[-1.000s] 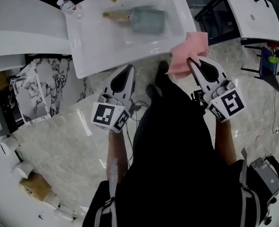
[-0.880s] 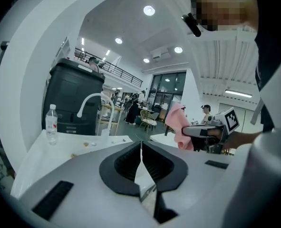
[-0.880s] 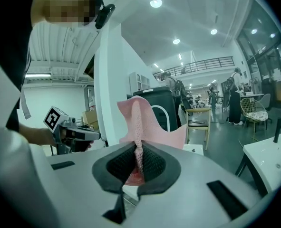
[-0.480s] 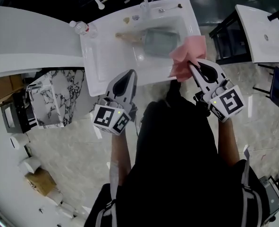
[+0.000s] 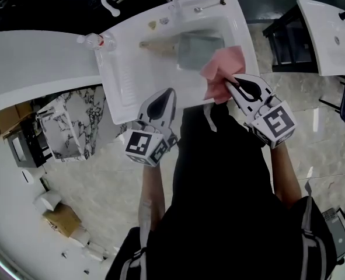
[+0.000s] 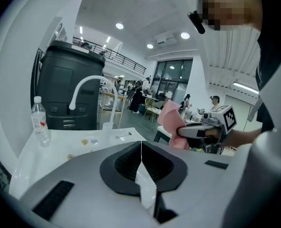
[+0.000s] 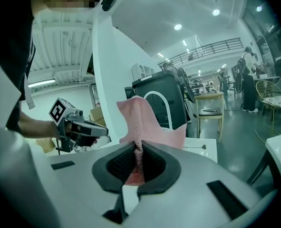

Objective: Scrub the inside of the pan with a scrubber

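Lying in the sink (image 5: pixel 128 83) in the head view, the pan (image 5: pixel 198 50) sits just beside the pink scrubber (image 5: pixel 220 73), the left gripper view shows the left gripper (image 6: pixel 141 148) with jaws together and empty, and the right gripper view shows the right gripper (image 7: pixel 138 153) with jaws clamped on the scrubber.

sink top (image 5: pixel 118 95): white | basin, just in front of faucet (image 5: pixel 173 2): pan (image 5: pixel 198 50) | left of faucet: water bottle (image 5: pixel 91 39), upright
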Tool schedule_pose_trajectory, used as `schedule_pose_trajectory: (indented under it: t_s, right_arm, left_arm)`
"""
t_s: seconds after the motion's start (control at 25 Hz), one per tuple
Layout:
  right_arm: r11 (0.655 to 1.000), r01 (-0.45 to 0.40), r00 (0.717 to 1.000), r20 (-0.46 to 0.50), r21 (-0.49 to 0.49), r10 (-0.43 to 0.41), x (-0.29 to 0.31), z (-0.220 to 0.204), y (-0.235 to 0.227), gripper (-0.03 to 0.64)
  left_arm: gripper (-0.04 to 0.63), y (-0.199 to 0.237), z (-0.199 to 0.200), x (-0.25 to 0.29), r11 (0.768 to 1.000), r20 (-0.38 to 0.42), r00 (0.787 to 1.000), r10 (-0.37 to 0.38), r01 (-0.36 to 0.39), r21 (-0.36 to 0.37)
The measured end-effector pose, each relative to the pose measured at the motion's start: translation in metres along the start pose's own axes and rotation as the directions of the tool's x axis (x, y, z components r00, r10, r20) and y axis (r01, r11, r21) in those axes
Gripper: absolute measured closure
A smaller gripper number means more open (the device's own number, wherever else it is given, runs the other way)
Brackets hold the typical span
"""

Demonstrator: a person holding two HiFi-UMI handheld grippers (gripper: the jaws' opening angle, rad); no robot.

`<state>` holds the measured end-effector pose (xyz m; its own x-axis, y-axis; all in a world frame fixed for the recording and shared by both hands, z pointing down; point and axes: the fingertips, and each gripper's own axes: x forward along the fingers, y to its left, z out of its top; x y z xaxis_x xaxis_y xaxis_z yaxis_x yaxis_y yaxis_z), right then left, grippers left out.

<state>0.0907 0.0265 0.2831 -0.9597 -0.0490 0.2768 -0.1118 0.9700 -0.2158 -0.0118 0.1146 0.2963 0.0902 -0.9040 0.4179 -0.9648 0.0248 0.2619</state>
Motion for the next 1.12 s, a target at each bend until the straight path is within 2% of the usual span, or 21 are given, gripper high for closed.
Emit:
schedule_pose_trajectory:
  t_s: [0.2,0.48,0.64,0.76,1.0,1.12]
  right_arm:
    - [1.000,0.006,0.996,-0.084,0.023,-0.004,0.023,-0.021,-0.004,0.591]
    - [0.997,0.066,0.985,-0.162,0.049,-0.057,0.070,-0.038,-0.019,0.591]
    - [0.990,0.123,0.971,-0.215,0.075,-0.104,0.093,-0.051,-0.029,0.592]
    - [0.986,0.157,0.957,-0.254,0.051,-0.139,0.112,-0.063,-0.039,0.591]
    - [0.980,0.191,0.939,-0.302,0.061,-0.165,0.156,-0.093,-0.054,0.591]
    - [0.980,0.192,0.927,-0.336,0.052,-0.164,0.178,-0.114,-0.061,0.591]
  left_arm:
    - [0.561,0.021,-0.011,0.025,0.999,-0.067,0.997,-0.039,0.040,0.009]
    - [0.561,0.058,-0.017,0.066,0.990,-0.155,0.979,-0.135,0.141,0.029]
    - [0.561,0.081,-0.025,0.090,0.979,-0.203,0.960,-0.193,0.203,0.030]
    - [0.561,0.102,-0.035,0.108,0.969,-0.248,0.942,-0.225,0.244,0.050]
    - [0.561,0.151,-0.065,0.141,0.957,-0.350,0.908,-0.229,0.275,0.088]
    - [0.561,0.173,-0.078,0.159,0.957,-0.375,0.899,-0.224,0.276,0.091]
